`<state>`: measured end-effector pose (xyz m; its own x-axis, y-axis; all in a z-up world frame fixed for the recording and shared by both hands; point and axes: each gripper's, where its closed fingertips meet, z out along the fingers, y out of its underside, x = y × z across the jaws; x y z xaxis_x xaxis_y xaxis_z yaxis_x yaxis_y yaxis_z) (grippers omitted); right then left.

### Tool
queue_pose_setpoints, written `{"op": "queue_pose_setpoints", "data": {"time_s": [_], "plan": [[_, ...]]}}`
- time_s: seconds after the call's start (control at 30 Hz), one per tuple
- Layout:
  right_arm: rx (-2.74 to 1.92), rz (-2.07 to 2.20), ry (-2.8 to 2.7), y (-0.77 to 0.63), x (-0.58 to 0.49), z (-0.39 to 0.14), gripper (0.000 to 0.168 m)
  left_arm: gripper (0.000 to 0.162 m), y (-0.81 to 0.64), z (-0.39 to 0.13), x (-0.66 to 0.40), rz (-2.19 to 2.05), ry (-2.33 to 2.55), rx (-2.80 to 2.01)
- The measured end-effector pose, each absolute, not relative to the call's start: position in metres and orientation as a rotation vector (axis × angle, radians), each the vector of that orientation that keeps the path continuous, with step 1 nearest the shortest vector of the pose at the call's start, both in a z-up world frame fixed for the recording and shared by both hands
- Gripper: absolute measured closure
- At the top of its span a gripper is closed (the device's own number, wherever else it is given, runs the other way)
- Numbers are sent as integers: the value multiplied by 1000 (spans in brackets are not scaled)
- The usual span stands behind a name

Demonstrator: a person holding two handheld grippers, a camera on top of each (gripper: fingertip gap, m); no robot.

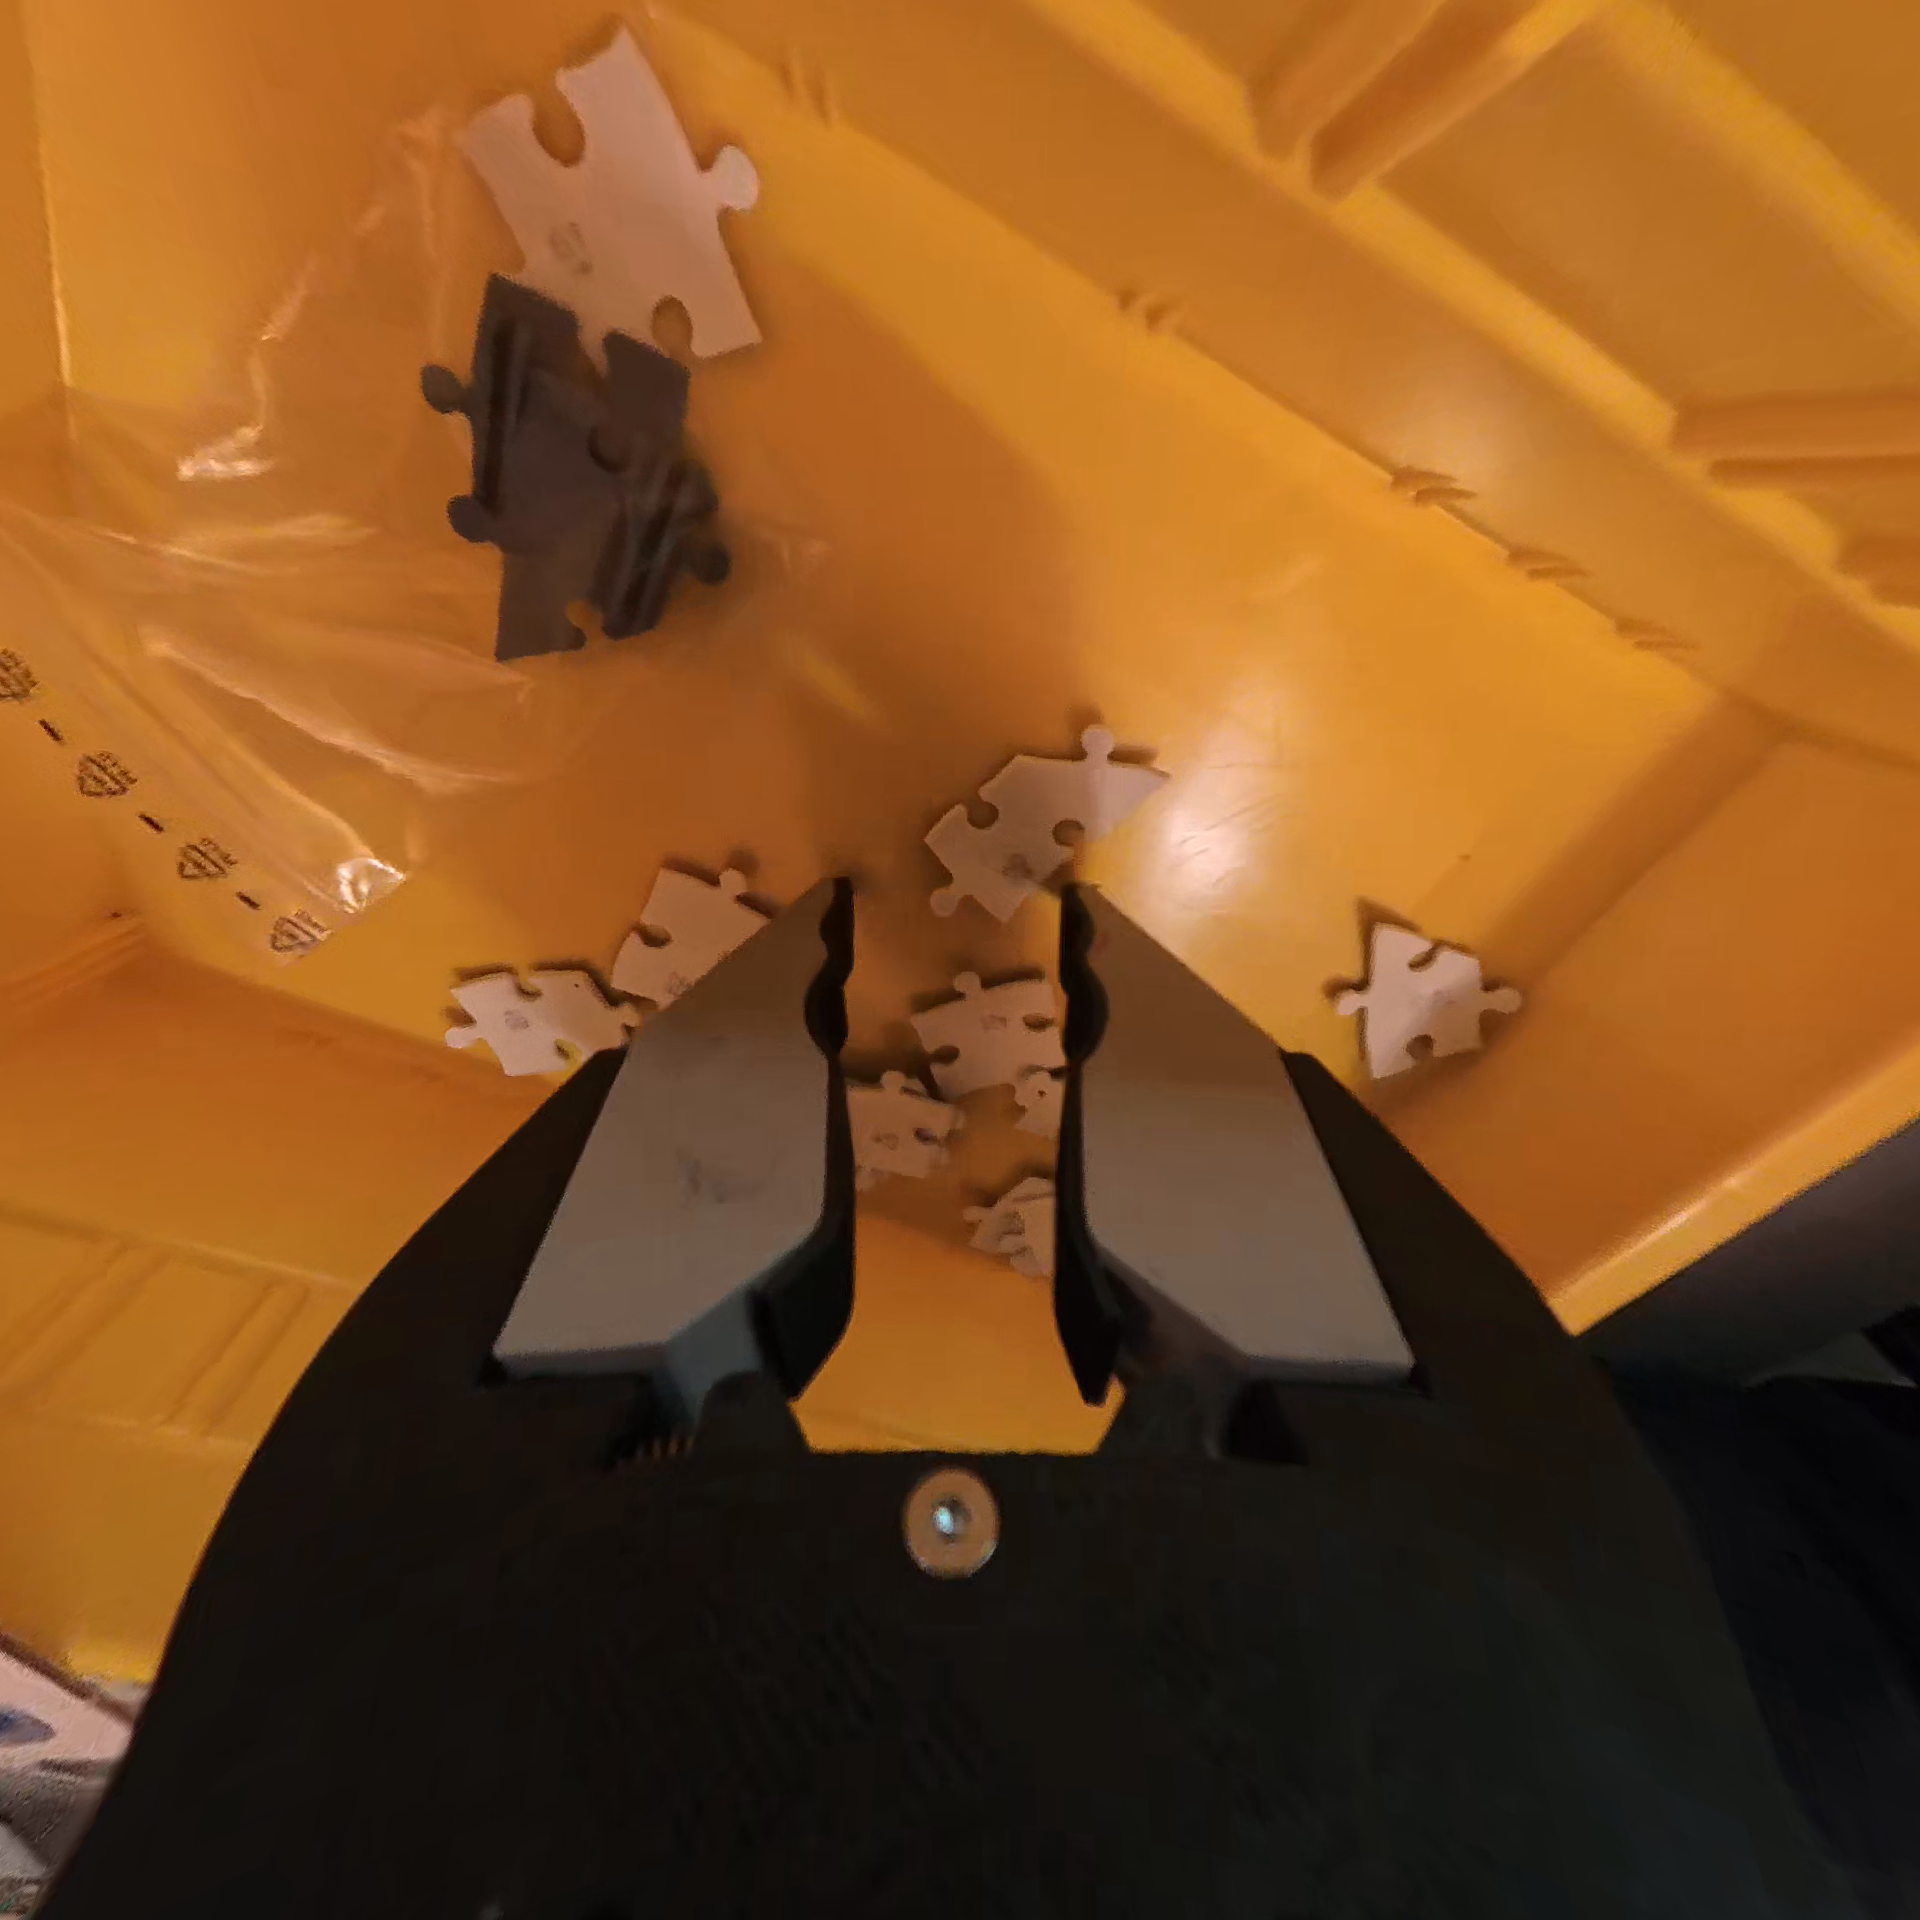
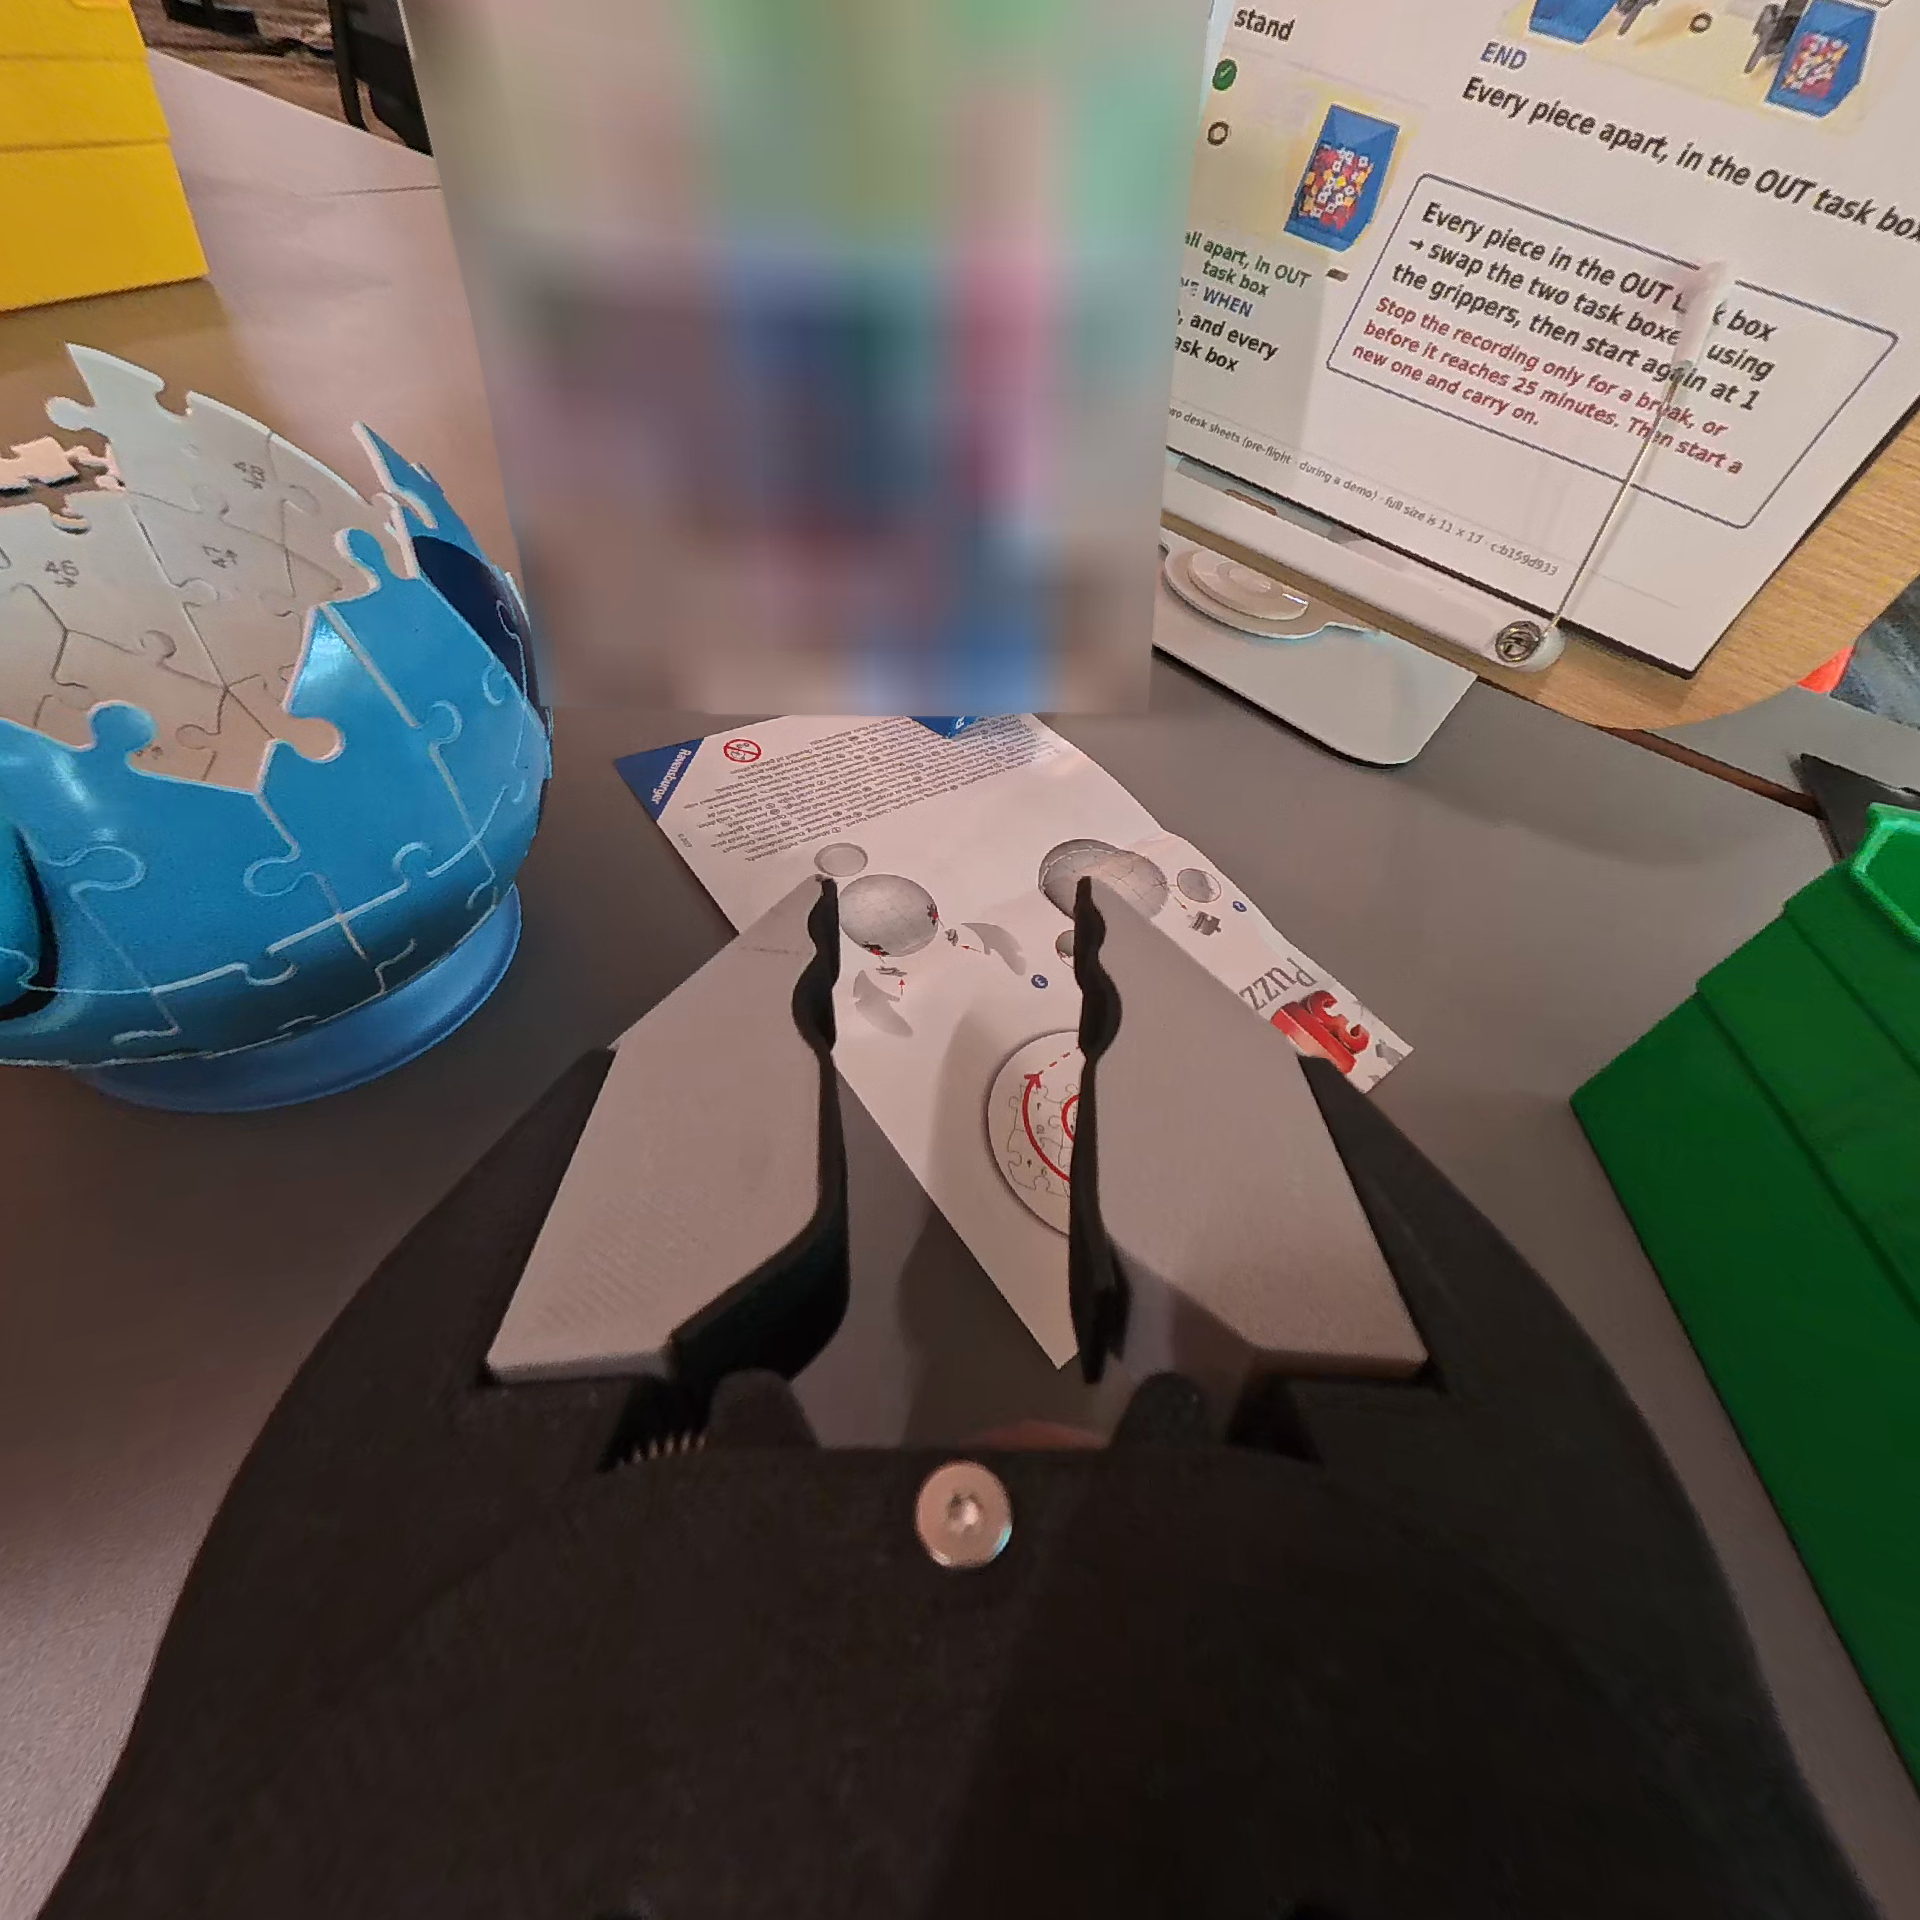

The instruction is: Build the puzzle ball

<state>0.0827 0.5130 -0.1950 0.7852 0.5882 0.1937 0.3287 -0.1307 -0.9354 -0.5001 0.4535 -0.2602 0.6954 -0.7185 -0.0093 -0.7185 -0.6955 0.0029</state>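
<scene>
The puzzle ball (image 2: pixel 239 748) stands part-built at the left of the right wrist view, a blue bowl of joined pieces with its top open and the pale numbered backs of the far wall showing inside; it sits on a blue ring stand (image 2: pixel 416 1029) on the grey table (image 2: pixel 1455 935). Just to its right a printed instruction leaflet (image 2: pixel 997 904) lies flat on the table; the right gripper (image 2: pixel 951 899) hangs over this leaflet with its fingers parted and nothing between them. A green box (image 2: pixel 1787 1091) lies at the right edge, a propped instruction sheet (image 2: pixel 1558 291) stands behind, and a corner of a yellow box (image 2: pixel 83 156) shows at the upper left.

The left wrist view looks down into the yellow bin (image 1: pixel 1351 520), where the loose pieces lie; a white piece (image 1: pixel 1029 831) rests just beyond the fingertips, another white piece (image 1: pixel 982 1029) lies between the fingers, and one more (image 1: pixel 1418 1003) sits apart near the right wall; a large white piece (image 1: pixel 623 197) lies farther in, overlapping a cluster of dark pieces (image 1: pixel 582 488). A clear plastic bag (image 1: pixel 208 665) is crumpled at the left of the bin. The left gripper (image 1: pixel 956 894) hovers above the pieces, released and gripping nothing.
</scene>
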Motion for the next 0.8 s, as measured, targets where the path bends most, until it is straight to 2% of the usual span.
{"op": "queue_pose_setpoints", "data": {"time_s": [0.23, 0.3, 0.4, 0.53, 0.6, 0.7, 0.8], "plan": [[-1734, 258, -717, 513, 83, -195, 126, 119, 460, -258, -498, 168, 1479, -2699], [-1734, 259, -717, 513, 83, -194, 126, 123, 458, -258, -496, 157, 1519, -2666], [-1735, 262, -717, 513, 83, -195, 126, 144, 449, -261, -490, 37, 1542, -2679], [-1735, 263, -715, 513, 83, -194, 126, 144, 449, -261, -489, 1, 1537, -2681], [-1734, 262, -715, 513, 83, -194, 126, 144, 449, -261, -489, 9, 1545, -2673], [-1731, 262, -714, 513, 83, -194, 126, 127, 454, -259, -491, 77, 1574, -2622], [-1731, 265, -715, 512, 83, -194, 126, 123, 453, -259, -483, 32, 1597, -2591]]}}
